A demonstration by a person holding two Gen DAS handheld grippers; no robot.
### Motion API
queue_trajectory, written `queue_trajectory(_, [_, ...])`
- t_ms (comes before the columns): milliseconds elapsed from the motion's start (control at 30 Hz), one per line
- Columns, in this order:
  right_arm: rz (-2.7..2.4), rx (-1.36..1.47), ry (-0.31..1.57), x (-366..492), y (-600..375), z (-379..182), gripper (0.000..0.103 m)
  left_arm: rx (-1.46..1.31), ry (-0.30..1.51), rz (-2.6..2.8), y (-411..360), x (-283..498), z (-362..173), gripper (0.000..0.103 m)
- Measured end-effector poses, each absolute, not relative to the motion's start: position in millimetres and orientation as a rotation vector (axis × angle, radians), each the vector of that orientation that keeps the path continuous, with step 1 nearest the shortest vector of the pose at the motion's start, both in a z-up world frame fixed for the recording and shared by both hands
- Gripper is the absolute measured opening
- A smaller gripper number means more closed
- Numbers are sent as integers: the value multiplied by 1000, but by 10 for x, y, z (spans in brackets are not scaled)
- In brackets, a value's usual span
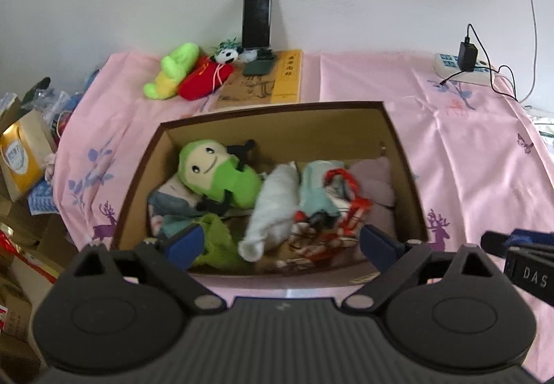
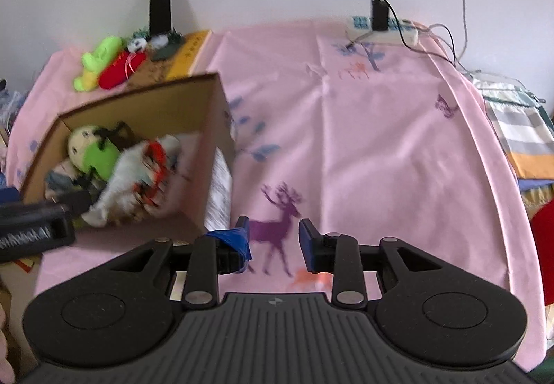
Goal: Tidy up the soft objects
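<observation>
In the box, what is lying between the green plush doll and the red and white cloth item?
A white rolled sock lies between the green plush doll and the red and white cloth item in the cardboard box; the left wrist view shows it clearest.

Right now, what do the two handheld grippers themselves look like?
Both match: the left gripper and right gripper have matte black bodies with a ribbed centre, round side discs, silver pivot pins and blue fingers. Loose blue tape wraps one right finger. White "DAS" lettering shows on the right gripper's side.
</observation>
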State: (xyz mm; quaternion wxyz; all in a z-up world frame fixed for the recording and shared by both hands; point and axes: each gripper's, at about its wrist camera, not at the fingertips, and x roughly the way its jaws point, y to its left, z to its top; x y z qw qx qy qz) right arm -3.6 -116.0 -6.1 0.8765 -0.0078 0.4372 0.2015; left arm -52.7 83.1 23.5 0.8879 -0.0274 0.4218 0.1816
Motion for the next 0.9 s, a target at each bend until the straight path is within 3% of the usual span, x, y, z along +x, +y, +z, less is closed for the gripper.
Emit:
queue_trajectory(367, [504, -36, 871, -47, -314, 264, 16, -61, 864, 411, 1650, -416, 316, 96])
queue_trajectory(900, [459, -36, 905, 26, 295, 66, 17, -34, 851, 332, 2037, -331, 110, 93])
